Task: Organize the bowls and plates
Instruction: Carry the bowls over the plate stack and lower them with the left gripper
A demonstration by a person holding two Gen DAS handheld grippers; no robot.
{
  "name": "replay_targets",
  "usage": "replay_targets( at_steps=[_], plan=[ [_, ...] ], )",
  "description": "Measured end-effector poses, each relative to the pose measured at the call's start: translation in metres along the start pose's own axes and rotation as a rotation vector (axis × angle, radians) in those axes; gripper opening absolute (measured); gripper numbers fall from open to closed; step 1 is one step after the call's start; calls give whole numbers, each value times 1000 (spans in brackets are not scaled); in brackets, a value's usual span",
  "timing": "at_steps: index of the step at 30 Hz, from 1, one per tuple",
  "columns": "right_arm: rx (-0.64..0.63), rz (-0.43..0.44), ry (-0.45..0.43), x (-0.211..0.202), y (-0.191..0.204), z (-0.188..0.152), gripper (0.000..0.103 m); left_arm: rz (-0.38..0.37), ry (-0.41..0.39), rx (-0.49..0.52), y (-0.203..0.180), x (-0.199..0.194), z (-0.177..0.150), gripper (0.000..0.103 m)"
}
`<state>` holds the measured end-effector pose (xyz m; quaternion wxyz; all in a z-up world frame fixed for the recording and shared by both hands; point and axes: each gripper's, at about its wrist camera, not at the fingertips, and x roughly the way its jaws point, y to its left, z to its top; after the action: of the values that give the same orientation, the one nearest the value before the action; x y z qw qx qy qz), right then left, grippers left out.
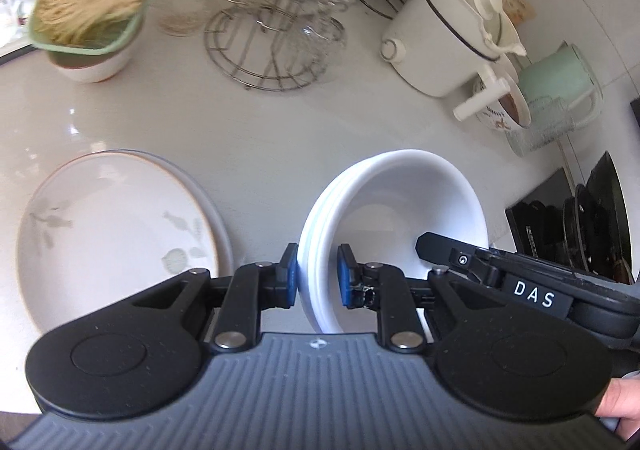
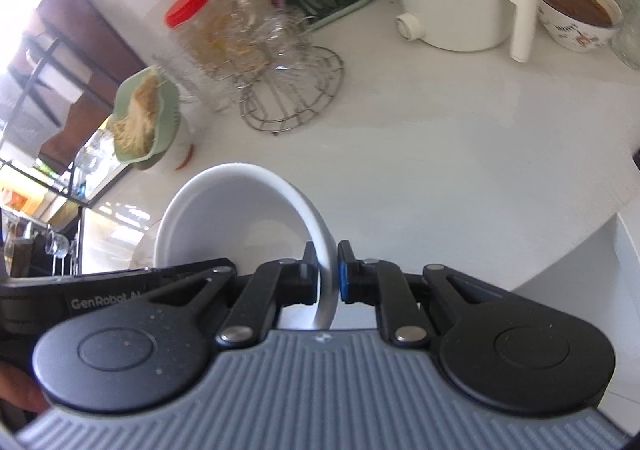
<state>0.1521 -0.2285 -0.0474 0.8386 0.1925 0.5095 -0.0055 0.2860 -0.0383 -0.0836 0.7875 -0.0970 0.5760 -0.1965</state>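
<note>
a: nearest the lens, the left gripper (image 1: pixel 317 274) was seen clenched on the near rim of the stacked white bowls (image 1: pixel 400 218), one blue pad inside the wall and one outside. why was the rim taken like that?

b: probably so several nested bowls could be pinched as one; three rims were counted between the pads.

a: and the right gripper (image 2: pixel 325 274)?

b: it was clamped on the opposite rim, so the load was shared and, it was judged, tipping was avoided. the stack was held tilted above the white counter (image 1: pixel 260 122).

a: further out?

b: the flowered plates (image 1: pixel 116 226) were left stacked on the counter, beside the bowls. beyond them a wire rack (image 1: pixel 264 50) of glassware was made out, blurred.
</note>
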Motion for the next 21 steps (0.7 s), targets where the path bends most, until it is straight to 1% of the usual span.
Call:
replay_targets(
  at_steps=[8,12,17,21],
  plan=[
    [-63,36,34,9,35,-3,13,12,-40,-103,38,-27,-14,23],
    [-107,52,41,12,54,-8,13,24,-70,-137,57,-41,-21,23],
    [-161,80,57,24,84,-15,13,49,-111,-211,85,-57,-33,23],
    [-193,105,79,37,105,-19,13,64,-123,-261,109,-64,-41,23]
  ],
)
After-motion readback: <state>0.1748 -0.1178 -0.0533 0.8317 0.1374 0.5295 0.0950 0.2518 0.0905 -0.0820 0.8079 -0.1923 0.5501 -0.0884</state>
